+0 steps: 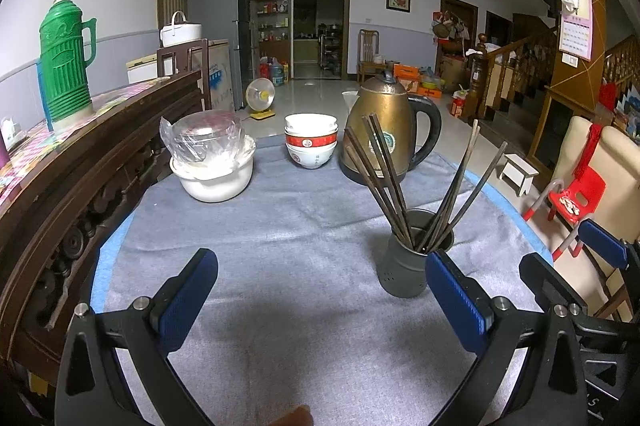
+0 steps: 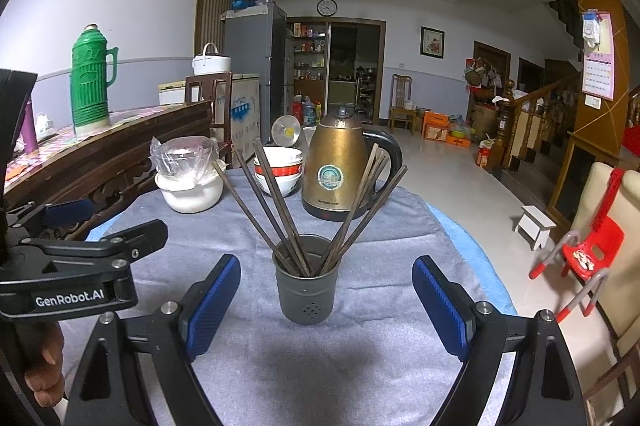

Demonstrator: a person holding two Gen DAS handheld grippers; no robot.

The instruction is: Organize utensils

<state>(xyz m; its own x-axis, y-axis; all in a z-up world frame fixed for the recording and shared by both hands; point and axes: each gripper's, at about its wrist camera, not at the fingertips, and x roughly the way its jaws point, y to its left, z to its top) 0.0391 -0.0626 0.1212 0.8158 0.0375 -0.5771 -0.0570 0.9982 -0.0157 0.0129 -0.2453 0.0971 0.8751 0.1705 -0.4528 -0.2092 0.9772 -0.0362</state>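
In the left wrist view the jaws of the left gripper [image 1: 320,296] are standing spread wide over bare grey cloth [image 1: 280,246], pinching nothing, and the dark holder [image 1: 412,258] is sitting just beside the right-hand finger rather than between the two. The chopsticks [image 1: 384,170] are fanning out of it in two bunches. This view is also catching the right gripper [image 1: 572,258] at the right edge, partly cut off, its blue pads apart. Behind, a white pot [image 1: 216,178] with a plastic-wrapped bowl on it, stacked bowls [image 1: 311,142] and a brass-coloured kettle [image 1: 384,130] are lining the far side of the worktop. In the right wrist view the right gripper's [image 2: 326,300] jaws are likewise gaping, and here the holder [image 2: 306,282] is standing on the cloth directly ahead, between the fingers but apart from both pads. The chopsticks [image 2: 280,202] are leaning left and right. Only this view is showing the left gripper's [image 2: 80,266] labelled body and a hand [image 2: 44,366] gripping it, cropped by the frame. The holder's inside is too dark to count the sticks.
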